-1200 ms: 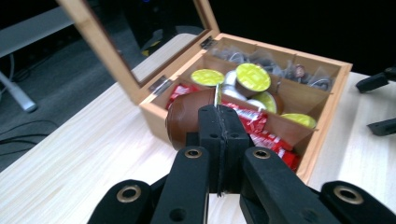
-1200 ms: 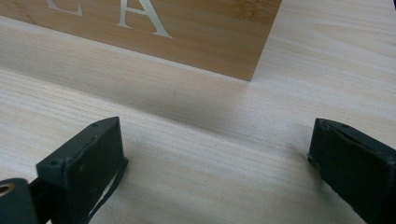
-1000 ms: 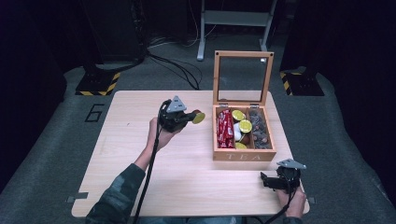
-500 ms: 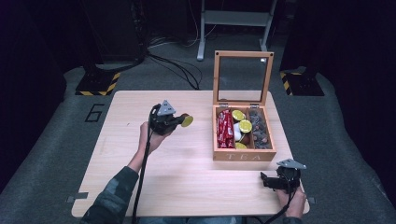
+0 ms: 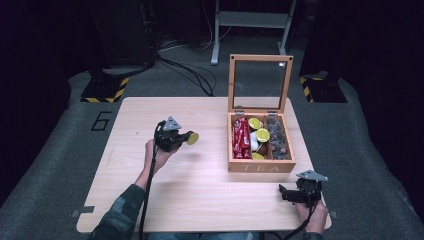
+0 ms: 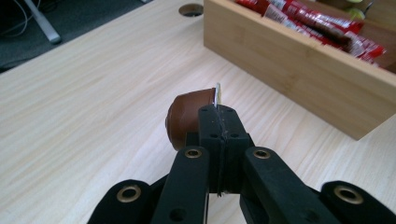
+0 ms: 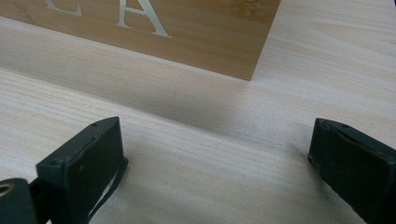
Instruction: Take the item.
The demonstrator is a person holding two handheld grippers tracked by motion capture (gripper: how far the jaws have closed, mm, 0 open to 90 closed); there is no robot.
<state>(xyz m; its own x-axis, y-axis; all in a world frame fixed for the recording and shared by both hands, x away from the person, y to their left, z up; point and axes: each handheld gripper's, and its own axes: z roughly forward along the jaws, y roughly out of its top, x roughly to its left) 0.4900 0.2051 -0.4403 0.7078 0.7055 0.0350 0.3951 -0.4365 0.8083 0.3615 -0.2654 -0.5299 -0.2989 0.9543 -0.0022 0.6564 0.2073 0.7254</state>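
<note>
Wooden table (image 5: 200, 190), left gripper (image 5: 184, 139) level, jaws pinching capsule (image 6: 189, 119) (by its rim), right gripper (image 5: 283, 194) jaws spread.

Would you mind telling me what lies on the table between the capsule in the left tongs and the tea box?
Nothing: the high view shows bare table between the capsule and the tea box.
</note>
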